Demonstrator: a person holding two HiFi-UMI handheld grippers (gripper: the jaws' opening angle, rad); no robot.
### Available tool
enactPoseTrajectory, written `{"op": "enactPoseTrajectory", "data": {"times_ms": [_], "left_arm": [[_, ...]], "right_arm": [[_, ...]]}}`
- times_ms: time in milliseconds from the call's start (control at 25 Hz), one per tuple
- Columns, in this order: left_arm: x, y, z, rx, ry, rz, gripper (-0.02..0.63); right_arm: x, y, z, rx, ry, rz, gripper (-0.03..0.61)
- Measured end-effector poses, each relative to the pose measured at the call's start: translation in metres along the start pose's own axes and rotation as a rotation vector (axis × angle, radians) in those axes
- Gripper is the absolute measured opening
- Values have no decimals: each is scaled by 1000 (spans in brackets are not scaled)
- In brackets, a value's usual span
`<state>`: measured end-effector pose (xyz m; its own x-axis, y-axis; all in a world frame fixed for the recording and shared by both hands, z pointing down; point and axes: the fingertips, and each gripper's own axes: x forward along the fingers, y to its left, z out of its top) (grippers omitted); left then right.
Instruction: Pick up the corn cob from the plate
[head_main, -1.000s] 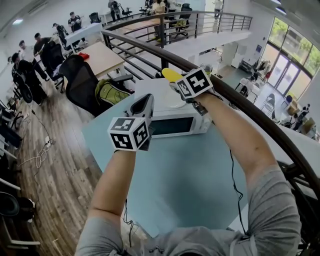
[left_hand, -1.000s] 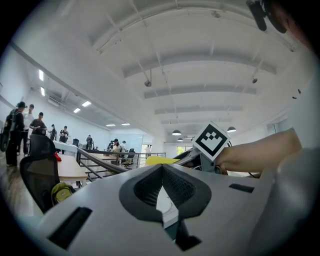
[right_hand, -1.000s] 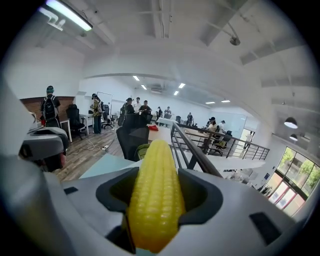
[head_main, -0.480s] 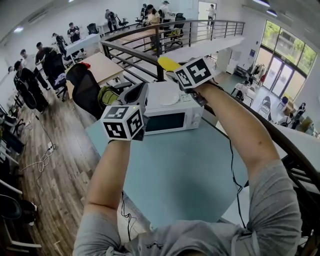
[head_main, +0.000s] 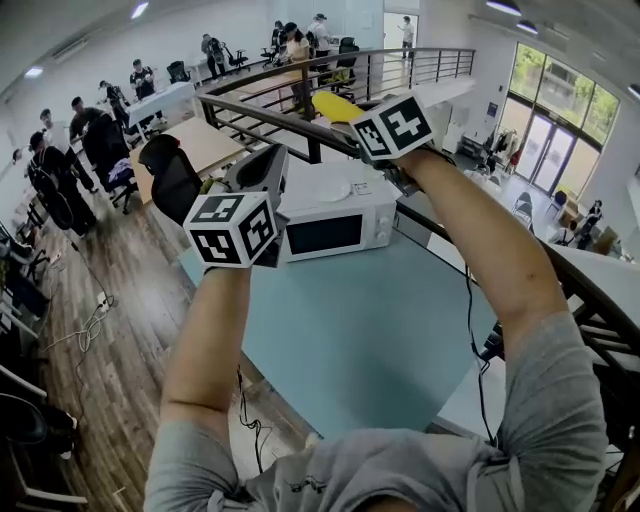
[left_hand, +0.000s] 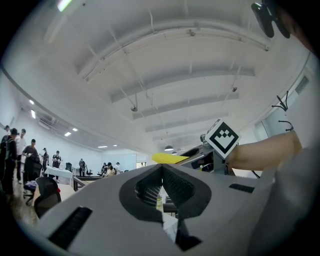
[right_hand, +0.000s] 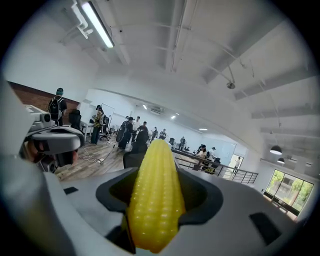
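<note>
Right gripper (head_main: 350, 125): fingers clamped on the one yellow corn cob (right_hand: 156, 195). It's off the plate and up in the air, at about 12 o'clock from the single white plate (head_main: 335, 190), which sits on top of the one white microwave (head_main: 340, 225) on the teal tabletop (head_main: 380, 340). Left gripper (left_hand: 161, 172): fingers closed together with nothing in them, at roughly 8 o'clock from the right one in the head view. Print in view: black-and-white square markers on two cubes, the left marker cube (head_main: 232, 230) and the right marker cube (head_main: 392, 127).
</note>
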<state>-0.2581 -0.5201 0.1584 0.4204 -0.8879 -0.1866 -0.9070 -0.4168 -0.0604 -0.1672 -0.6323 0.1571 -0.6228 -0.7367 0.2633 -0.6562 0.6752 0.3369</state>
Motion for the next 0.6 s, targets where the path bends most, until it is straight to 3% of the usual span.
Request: {"op": "enactPoseTrajectory", "data": {"times_ms": [280, 600], "left_arm": [[-48, -28, 27, 36, -46, -64, 18], [-97, -125, 14, 18, 6, -47, 18]], "right_arm": [[-55, 39, 6, 5, -25, -35, 253], [-156, 47, -22, 19, -64, -3, 253]]}}
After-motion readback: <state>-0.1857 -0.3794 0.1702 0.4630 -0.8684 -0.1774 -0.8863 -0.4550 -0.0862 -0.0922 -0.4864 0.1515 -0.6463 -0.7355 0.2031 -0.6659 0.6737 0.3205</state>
